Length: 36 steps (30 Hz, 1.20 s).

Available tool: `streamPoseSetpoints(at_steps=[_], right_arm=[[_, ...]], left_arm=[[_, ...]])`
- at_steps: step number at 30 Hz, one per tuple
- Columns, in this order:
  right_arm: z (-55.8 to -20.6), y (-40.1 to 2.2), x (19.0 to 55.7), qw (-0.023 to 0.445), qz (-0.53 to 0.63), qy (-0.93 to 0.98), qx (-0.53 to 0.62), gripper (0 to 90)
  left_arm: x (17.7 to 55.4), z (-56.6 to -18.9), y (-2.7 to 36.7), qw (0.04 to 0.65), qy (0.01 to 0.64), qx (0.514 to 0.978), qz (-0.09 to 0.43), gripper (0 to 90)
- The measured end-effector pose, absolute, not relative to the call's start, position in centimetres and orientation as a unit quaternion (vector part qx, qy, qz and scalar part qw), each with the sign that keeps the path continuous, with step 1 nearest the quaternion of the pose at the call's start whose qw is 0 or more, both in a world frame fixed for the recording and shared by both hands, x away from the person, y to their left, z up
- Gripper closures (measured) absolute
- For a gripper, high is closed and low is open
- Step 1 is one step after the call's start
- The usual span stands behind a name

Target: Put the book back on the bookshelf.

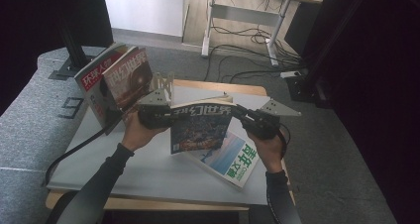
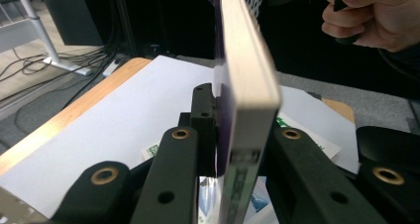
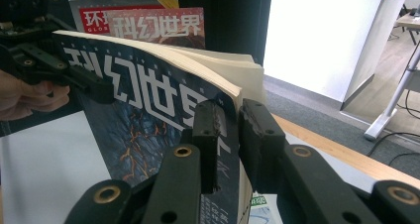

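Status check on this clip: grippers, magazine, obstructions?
Left gripper and right gripper both clamped on dark magazine, lifted off table. Blue magazine lies underneath.

Four magazines in all. One dark-covered magazine point(image 1: 200, 127) sits at the frame's centre, raised off the table. One pale blue magazine point(image 1: 233, 159) lies flat just below and right of it. Two red-titled magazines, one point(image 1: 130, 75) overlapping the other point(image 1: 94, 85), stand upright at upper left. Two grippers, left gripper point(image 1: 166, 116) and right gripper point(image 1: 237, 112).
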State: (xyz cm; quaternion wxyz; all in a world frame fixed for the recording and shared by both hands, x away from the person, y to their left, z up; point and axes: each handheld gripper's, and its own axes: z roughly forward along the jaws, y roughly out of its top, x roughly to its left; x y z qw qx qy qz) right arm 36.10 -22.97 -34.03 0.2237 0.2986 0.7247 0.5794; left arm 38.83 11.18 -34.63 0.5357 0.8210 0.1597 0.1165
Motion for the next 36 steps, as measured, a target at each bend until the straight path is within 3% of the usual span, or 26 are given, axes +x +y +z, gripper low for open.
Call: streamPoseSetpoints(at_steps=[13, 18, 26, 36], right_arm=[[-34.1, -22.8, 36.2, 0.226, 0.575, 0.728, 0.298, 75.8], [-34.7, -22.8, 36.4, 0.237, 0.558, 0.736, 0.301, 71.2], [-37.0, -24.1, 37.0, 0.24, 0.535, 0.738, 0.334, 57.4], [-42.0, -25.2, 37.7, 0.231, 0.474, 0.766, 0.368, 33.2]], left_arm=[[39.2, -33.3, 10.6, 0.511, 0.164, 0.836, 0.112, 81.2], [39.1, -32.9, 10.5, 0.49, 0.158, 0.849, 0.116, 81.5], [39.3, -32.3, 10.5, 0.469, 0.159, 0.862, 0.113, 81.5], [39.6, -31.9, 10.2, 0.45, 0.155, 0.872, 0.115, 81.6]])
